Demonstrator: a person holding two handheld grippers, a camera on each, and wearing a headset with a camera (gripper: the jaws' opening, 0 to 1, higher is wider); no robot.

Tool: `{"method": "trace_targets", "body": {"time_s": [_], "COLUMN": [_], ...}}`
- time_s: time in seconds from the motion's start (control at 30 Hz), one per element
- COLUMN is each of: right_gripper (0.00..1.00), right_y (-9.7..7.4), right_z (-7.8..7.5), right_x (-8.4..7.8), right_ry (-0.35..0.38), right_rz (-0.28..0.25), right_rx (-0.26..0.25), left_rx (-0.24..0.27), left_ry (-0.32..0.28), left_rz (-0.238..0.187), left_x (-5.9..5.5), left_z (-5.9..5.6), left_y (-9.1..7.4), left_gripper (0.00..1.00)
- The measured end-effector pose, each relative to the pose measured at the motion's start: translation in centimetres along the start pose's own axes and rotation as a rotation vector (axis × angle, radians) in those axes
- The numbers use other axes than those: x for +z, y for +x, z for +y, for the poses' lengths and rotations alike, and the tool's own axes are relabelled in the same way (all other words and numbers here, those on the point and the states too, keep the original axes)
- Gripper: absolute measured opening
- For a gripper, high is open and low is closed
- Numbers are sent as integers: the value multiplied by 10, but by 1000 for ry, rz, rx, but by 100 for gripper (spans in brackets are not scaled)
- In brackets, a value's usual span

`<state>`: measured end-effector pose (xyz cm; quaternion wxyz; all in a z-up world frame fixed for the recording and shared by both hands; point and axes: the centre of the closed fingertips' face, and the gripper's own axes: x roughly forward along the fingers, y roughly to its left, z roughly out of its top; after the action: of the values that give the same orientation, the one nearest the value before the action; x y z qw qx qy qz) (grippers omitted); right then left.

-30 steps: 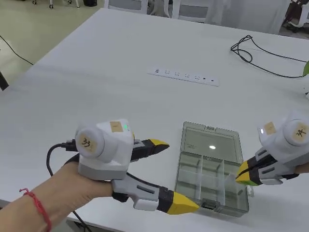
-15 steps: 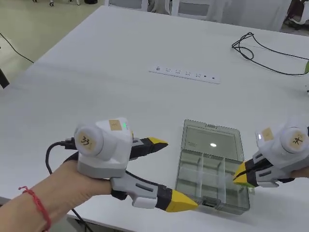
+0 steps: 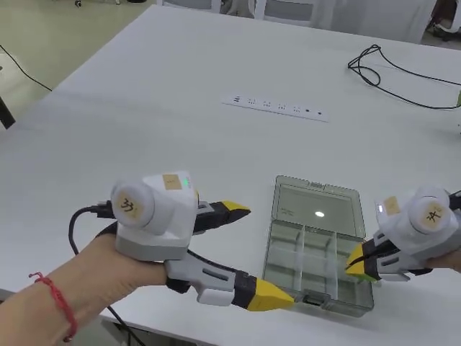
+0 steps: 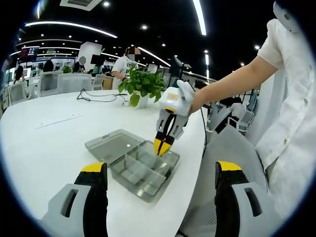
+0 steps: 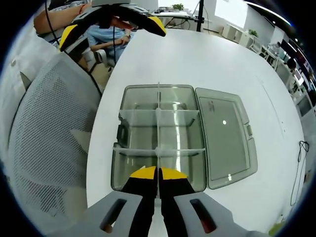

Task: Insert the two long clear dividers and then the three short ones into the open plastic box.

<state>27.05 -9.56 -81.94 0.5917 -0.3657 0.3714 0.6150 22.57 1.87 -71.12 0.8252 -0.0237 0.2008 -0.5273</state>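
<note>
The open clear plastic box (image 3: 271, 252) lies near the table's front edge, its lid (image 3: 317, 205) folded back flat. Clear dividers stand inside the box (image 5: 118, 148): two long ones and short ones between them. My right gripper (image 3: 356, 264) reaches into the box's right end. In the right gripper view its jaws (image 5: 158, 172) are shut on a short clear divider (image 5: 158, 160), seen edge-on over the nearest compartment. My left gripper (image 3: 258, 252) hovers wide open left of the box, holding nothing. The left gripper view shows the box (image 4: 143, 173) with the right gripper (image 4: 161, 148) dipping into it.
A white power strip (image 3: 274, 109) lies mid-table and a black cable (image 3: 382, 72) loops at the far right. A potted plant (image 4: 140, 86) stands further along the table. A mesh chair (image 5: 49, 148) sits just off the table's front edge (image 3: 216, 328).
My right gripper has sunk a little toward the box's right end. The left gripper has stayed almost where it was, still open. The head camera has drifted slightly.
</note>
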Motion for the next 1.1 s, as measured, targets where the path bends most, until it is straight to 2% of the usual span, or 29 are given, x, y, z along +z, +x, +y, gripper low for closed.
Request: {"method": "trace_targets", "body": {"time_s": [0.13,0.23,0.5,0.67,0.83,0.9,1.1], "right_gripper": [4,7,14,19,25,27,35], "right_y": [0,-5,-29,-45,-63,-62,-83], "right_z": [-1,-1,-5,4,13,11,13], "right_x": [-1,2,7,10,12,2,0], "right_ry": [2,24,77,107,143,158,230], "right_rz": [2,-16,-84,-118,-160,-175,-225], "right_rx": [-7,-13,-72,-98,-142,-165,-233], "left_rx": [0,1,10,17,22,26,30], "left_ry": [0,0,1,-4,2,11,22], "left_rz": [5,7,19,20,29,31,54], "left_x": [-2,-2,-7,-8,-9,-9,-14], "left_z": [0,1,3,6,9,11,15], "left_y": [0,-1,-3,-5,-6,-6,-8], "left_gripper": [92,92,94,96,98,100,100]}}
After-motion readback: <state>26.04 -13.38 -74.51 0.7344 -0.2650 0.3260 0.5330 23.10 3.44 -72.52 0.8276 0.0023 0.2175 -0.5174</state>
